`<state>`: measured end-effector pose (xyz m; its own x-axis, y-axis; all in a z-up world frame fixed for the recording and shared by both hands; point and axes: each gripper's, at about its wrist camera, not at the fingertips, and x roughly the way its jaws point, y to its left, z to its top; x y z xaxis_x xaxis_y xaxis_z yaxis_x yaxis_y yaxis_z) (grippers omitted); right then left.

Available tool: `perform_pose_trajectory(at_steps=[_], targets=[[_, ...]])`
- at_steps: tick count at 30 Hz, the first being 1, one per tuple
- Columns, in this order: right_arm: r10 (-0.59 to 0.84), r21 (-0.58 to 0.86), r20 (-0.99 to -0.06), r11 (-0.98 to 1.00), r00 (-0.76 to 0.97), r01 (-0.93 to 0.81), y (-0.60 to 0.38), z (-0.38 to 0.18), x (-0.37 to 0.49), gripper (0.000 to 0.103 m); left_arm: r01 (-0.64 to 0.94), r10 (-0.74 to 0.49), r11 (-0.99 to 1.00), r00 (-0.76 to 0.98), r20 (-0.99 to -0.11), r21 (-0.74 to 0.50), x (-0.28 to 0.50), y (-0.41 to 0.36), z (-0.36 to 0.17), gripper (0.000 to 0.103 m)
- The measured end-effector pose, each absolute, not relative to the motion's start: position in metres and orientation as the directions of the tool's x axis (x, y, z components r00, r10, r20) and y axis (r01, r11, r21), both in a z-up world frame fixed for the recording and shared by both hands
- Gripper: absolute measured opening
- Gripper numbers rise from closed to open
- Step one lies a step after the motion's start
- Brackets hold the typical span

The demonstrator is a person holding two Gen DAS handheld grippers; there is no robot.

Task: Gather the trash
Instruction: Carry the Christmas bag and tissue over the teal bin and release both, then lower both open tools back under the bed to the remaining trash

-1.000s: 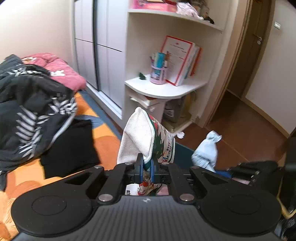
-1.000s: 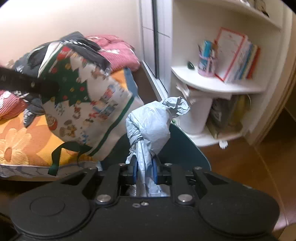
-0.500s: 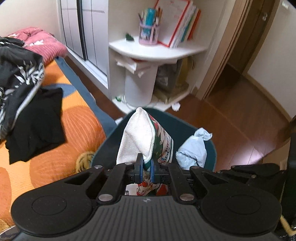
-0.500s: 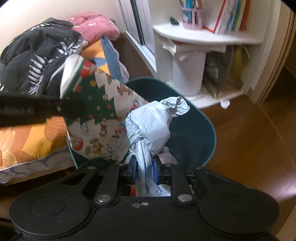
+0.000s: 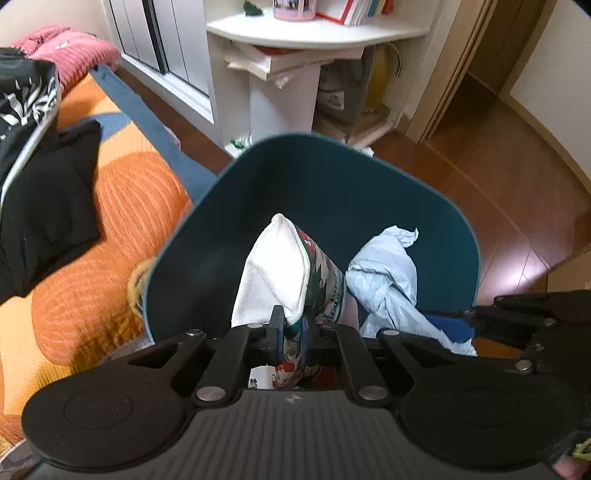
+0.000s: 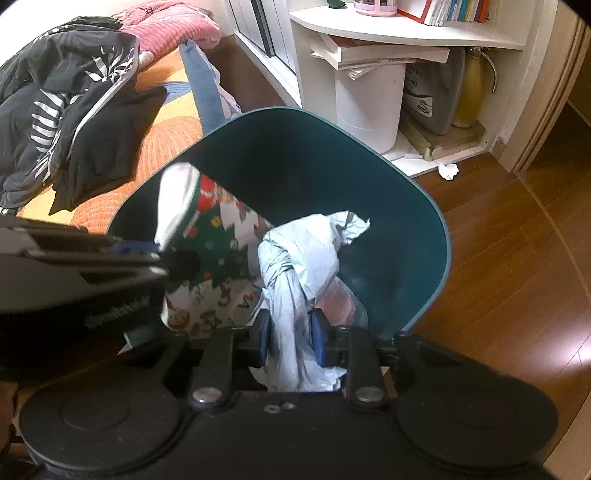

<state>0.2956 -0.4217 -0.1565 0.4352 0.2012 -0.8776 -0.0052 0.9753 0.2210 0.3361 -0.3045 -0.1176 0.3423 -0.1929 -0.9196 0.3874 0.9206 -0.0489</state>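
Left gripper (image 5: 289, 326): jaws narrow, clamped on a Christmas-print cloth bag (image 5: 284, 280). The bag's white lining and printed face rise straight ahead of the jaws, folded to a peak; its lower part hangs below them. In the right wrist view the same bag (image 6: 218, 236) sits left of the right jaws, showing green tree and red pattern, with the left gripper (image 6: 162, 254) reaching in from the left edge, blurred.

Right gripper (image 6: 290, 338): jaws part-closed, pinching a crumpled pale blue plastic bag (image 6: 303, 258). The twisted neck of it runs between the blue pads (image 6: 263, 338); the bulk bunches ahead of the jaws, a ragged tip pointing ahead and right. A loose end trails back under the jaws. In the left wrist view this blue bag (image 5: 388, 280) lies just right of the left jaws, touching or nearly touching the cloth bag; contact cannot be settled.

Dark teal bin (image 5: 332, 184) opens directly ahead of and below both jaw pairs; both held items sit within its mouth outline. Rim (image 6: 445, 254) curves round to the right of the right jaws.

Left of the jaws: orange bedspread (image 5: 122, 221), black clothing (image 5: 48, 206). Far ahead: white corner shelf (image 5: 317, 35). Ahead-right of the right jaws, a small white paper scrap (image 6: 448, 170) lies on the wooden floor (image 6: 517, 277).
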Motion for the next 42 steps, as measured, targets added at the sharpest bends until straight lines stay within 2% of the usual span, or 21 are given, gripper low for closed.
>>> perform_pose_trajectory(at_steps=[7,8,9,10,11,12,27,38,42], targets=[[0.198,0.214,-0.885,0.977,0.422,-0.01,-0.421,-0.156,0.293,0.03,0.38,-0.204,0.922,0.317,-0.926,-0.073,0.332,-0.301,-0.122,0.012],[0.195,0.21,-0.884,0.978,0.424,-0.011,-0.42,-0.155,0.291,0.03,0.38,-0.21,0.922,0.315,-0.925,-0.08,0.331,-0.3,-0.121,0.018],[0.191,0.206,-0.884,0.978,0.426,-0.011,-0.42,-0.154,0.29,0.032,0.378,-0.217,0.922,0.315,-0.924,-0.087,0.33,-0.298,-0.119,0.029],[0.188,0.202,-0.885,0.979,0.427,-0.013,-0.419,-0.153,0.289,0.036,0.375,-0.219,0.922,0.319,-0.922,-0.09,0.329,-0.297,-0.117,0.036],[0.186,0.198,-0.884,0.98,0.428,-0.015,-0.418,-0.151,0.288,0.039,0.373,-0.219,0.924,0.328,-0.919,-0.087,0.327,-0.295,-0.115,0.051],[0.185,0.196,-0.883,0.98,0.432,-0.02,-0.418,-0.149,0.286,0.041,0.367,-0.215,0.927,0.344,-0.914,-0.079,0.325,-0.293,-0.111,0.06],[0.212,0.189,-0.829,0.977,0.518,-0.098,-0.397,-0.09,0.249,0.049,0.324,-0.273,0.937,0.446,-0.852,-0.13,0.286,-0.242,-0.041,0.06],[0.321,0.243,-0.763,0.947,0.561,-0.212,-0.358,-0.04,0.221,0.05,0.281,-0.276,0.949,0.537,-0.797,-0.14,0.235,-0.173,0.012,0.06],[0.357,0.26,-0.737,0.933,0.574,-0.247,-0.337,-0.025,0.213,0.05,0.245,-0.262,0.959,0.574,-0.776,-0.143,0.215,-0.138,0.026,0.069]])
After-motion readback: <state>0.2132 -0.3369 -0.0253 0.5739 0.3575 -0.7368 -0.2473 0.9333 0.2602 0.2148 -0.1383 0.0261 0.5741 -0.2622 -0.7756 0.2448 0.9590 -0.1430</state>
